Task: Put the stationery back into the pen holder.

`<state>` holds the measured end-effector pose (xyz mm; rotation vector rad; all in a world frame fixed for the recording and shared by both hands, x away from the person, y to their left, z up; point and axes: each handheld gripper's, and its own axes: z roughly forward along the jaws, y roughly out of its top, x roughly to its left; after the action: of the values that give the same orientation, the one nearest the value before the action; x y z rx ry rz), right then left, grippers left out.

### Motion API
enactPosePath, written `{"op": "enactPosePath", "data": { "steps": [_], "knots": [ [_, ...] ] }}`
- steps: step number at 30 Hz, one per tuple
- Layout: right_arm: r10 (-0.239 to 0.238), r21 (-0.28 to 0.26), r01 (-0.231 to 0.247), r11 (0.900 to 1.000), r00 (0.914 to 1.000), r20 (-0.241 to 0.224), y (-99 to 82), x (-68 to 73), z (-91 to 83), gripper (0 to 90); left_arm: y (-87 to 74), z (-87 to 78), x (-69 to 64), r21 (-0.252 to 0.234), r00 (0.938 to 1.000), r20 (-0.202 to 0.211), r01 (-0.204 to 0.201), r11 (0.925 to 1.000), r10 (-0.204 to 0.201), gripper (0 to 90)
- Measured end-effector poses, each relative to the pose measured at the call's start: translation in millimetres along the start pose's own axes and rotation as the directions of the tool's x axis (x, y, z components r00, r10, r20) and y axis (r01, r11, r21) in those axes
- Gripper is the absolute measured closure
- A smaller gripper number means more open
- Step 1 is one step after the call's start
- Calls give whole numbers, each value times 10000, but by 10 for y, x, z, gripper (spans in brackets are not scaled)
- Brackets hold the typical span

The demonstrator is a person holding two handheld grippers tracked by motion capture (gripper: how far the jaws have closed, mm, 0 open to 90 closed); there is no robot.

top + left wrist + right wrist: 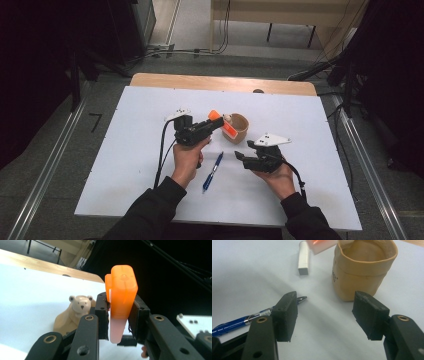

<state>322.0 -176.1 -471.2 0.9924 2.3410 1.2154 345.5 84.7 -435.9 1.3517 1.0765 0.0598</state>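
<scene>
Our left gripper (119,315) pinches an orange marker (122,297) between its pads, cap end pointing away from the jaws, paler body running back down between them. In the high view the marker (220,121) has its long axis slanted, lower end over the rim of the tan paper cup (237,128), so it sits right above the cup mouth. A bear figurine (75,313) shows just beyond the left jaws.

Our right gripper (325,315) has its jaws spread wide, nothing between them, white table sheet (249,270) under the gap. The cup (362,270) stands just ahead of the right-hand jaw; a blue pen (239,321) lies behind the left-hand jaw, tip poking out past it. A white eraser-like block (303,258) lies further out, left of the cup.

In the high view the pen (212,172) lies between our hands, pointing roughly toward the cup. Lots of bare sheet left, right and behind; the wooden table edge (200,80) is well past the cup.
</scene>
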Motion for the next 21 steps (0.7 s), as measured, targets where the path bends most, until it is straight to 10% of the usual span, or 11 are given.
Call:
{"op": "enactPosePath", "data": {
  "steps": [21],
  "knots": [
    [2, 69, -2, 10000, 10000, 58, -8, -8, 23, 344, 159, 288, 57, -169, 9964, -790, -308, 9994, 294, 726]
  ]
}}
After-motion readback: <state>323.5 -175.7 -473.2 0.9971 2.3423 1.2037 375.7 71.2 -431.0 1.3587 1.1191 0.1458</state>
